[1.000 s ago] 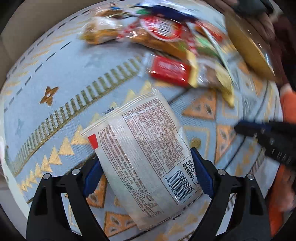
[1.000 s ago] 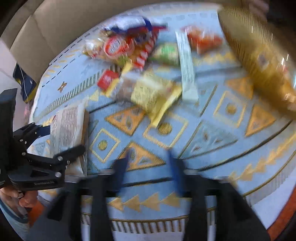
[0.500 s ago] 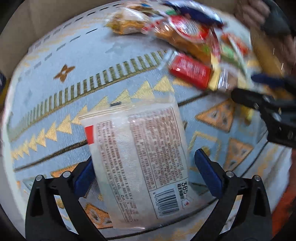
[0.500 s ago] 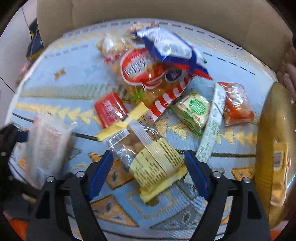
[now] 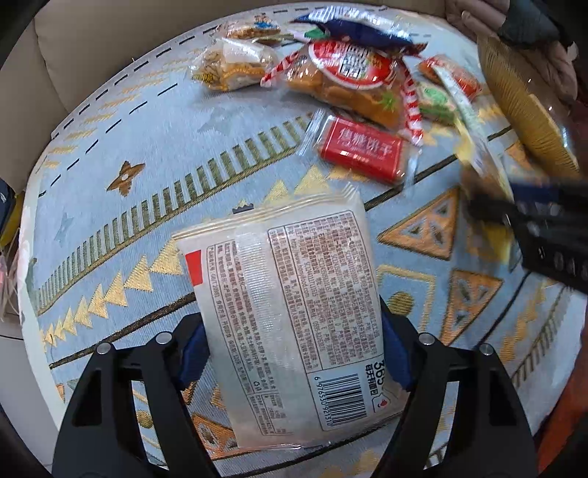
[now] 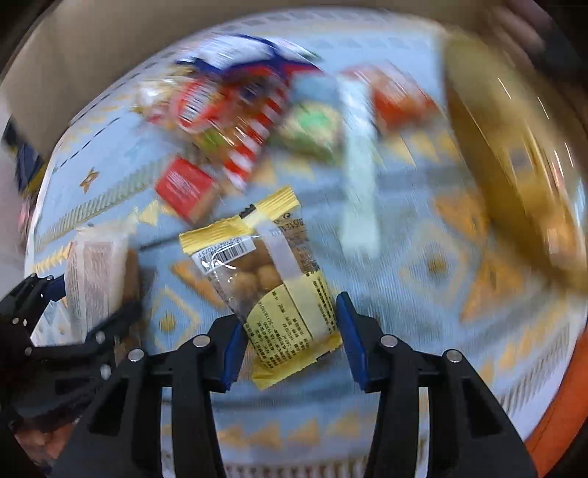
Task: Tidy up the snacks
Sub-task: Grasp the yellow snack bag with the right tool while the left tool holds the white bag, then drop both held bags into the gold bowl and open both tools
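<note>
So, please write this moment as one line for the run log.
left tongs: shut on white packet | right tongs: around yellow packet, grip unclear | other snacks: on patterned cloth

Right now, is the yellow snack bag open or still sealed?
Sealed, as far as shows: the yellow snack bag has its crimped top edge intact, with round snacks inside its clear window.

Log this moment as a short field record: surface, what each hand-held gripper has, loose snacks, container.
surface: patterned blue cloth
left hand-held gripper: shut on white bread packet, label side up
right hand-held gripper: jaws around yellow snack packet; grip unclear, view blurred
loose snacks: red packet, large bread bag, others piled behind
container: golden basket, tilted, a hand on its rim
</note>
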The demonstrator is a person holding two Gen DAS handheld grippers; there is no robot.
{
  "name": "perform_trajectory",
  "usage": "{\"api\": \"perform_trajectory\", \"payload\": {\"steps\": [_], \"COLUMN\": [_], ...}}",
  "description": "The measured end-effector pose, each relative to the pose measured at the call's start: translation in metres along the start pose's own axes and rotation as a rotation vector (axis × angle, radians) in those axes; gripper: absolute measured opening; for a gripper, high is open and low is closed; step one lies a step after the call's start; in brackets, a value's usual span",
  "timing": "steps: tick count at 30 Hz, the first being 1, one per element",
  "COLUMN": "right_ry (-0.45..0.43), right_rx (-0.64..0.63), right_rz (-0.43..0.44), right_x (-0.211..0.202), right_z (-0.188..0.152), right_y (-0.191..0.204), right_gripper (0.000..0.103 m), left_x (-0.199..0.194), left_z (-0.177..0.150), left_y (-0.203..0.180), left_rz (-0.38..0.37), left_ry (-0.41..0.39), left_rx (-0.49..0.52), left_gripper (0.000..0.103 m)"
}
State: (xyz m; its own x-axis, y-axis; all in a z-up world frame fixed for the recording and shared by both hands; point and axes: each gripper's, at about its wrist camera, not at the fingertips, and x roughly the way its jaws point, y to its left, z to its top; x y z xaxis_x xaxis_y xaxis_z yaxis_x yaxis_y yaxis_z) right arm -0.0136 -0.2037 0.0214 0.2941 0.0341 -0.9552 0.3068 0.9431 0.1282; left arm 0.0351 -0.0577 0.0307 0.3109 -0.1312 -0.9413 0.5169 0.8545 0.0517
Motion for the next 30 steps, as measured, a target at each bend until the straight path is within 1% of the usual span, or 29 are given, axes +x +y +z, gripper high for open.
{"api": "perform_trajectory", "payload": {"steps": [1, 2, 4, 5, 6, 7, 8, 10, 11, 12, 14, 16, 18, 21, 23, 24, 25, 27, 29, 30], "right_ry": [0.021, 0.024, -0.009, -0.031, -0.047, -0.076, -0.104, -0.127, -0.131, -0.131, -0.127, -0.123, -0.121, -0.121, -0.131, -0.140, -0.150, -0.156, -0.165, -0.172], "right_rx": [0.048, 0.078, 0.113, 0.116, 0.111, 0.087, 0.044, -0.039, -0.071, -0.095, -0.106, -0.108, -0.118, -0.145, -0.166, -0.178, -0.184, -0.162, -0.107, -0.080], "right_rz": [-0.007, 0.000, 0.043, 0.058, 0.064, 0.058, 0.033, -0.003, 0.000, 0.006, 0.005, 0.005, -0.006, -0.032, -0.053, -0.064, -0.058, 0.007, 0.083, 0.113], "right_x": [-0.002, -0.005, -0.014, -0.019, -0.022, -0.028, -0.033, -0.037, -0.037, -0.034, -0.027, -0.019, -0.012, -0.002, 0.004, 0.003, 0.002, -0.003, -0.014, -0.019], "right_z": [-0.011, -0.020, -0.036, -0.042, -0.045, -0.051, -0.055, -0.059, -0.061, -0.064, -0.065, -0.061, -0.057, -0.054, -0.051, -0.051, -0.052, -0.051, -0.050, -0.049], "right_y": [-0.006, -0.009, -0.015, -0.017, -0.018, -0.017, -0.014, -0.009, -0.009, -0.009, -0.005, -0.003, 0.003, 0.009, 0.018, 0.021, 0.024, 0.023, 0.013, 0.008], "right_gripper": [0.044, 0.045, 0.053, 0.070, 0.076, 0.076, 0.076, 0.080, 0.080, 0.080, 0.080, 0.074, 0.062, 0.052, 0.047, 0.046, 0.046, 0.044, 0.044, 0.044], "left_x": [-0.005, -0.008, -0.012, -0.013, -0.014, -0.013, -0.012, -0.004, 0.000, -0.001, -0.001, 0.000, 0.003, 0.006, 0.003, 0.001, -0.002, -0.006, -0.016, -0.021], "left_z": [0.000, -0.001, -0.001, -0.004, -0.005, -0.005, -0.005, -0.010, -0.015, -0.015, -0.016, -0.017, -0.018, -0.020, -0.019, -0.018, -0.017, -0.016, -0.014, -0.013], "left_y": [0.001, 0.003, 0.000, -0.003, -0.006, -0.009, -0.009, -0.004, -0.007, -0.002, 0.003, 0.003, -0.003, -0.014, -0.016, -0.017, -0.018, -0.020, -0.021, -0.019], "left_rz": [-0.004, -0.008, -0.021, -0.027, -0.031, -0.031, -0.026, -0.005, -0.001, -0.008, -0.022, -0.022, 0.002, 0.050, 0.058, 0.058, 0.060, 0.066, 0.047, 0.026], "left_ry": [-0.008, -0.017, -0.035, -0.037, -0.035, -0.030, -0.027, -0.006, 0.005, 0.020, 0.029, 0.037, 0.042, 0.034, 0.016, 0.010, -0.002, -0.020, -0.045, -0.058], "left_rx": [0.005, 0.014, 0.033, 0.043, 0.055, 0.073, 0.081, 0.098, 0.096, 0.083, 0.066, 0.061, 0.079, 0.124, 0.137, 0.142, 0.148, 0.153, 0.139, 0.127], "left_gripper": [0.077, 0.077, 0.077, 0.077, 0.077, 0.077, 0.077, 0.078, 0.078, 0.078, 0.080, 0.080, 0.082, 0.083, 0.076, 0.075, 0.074, 0.073, 0.073, 0.073]}}
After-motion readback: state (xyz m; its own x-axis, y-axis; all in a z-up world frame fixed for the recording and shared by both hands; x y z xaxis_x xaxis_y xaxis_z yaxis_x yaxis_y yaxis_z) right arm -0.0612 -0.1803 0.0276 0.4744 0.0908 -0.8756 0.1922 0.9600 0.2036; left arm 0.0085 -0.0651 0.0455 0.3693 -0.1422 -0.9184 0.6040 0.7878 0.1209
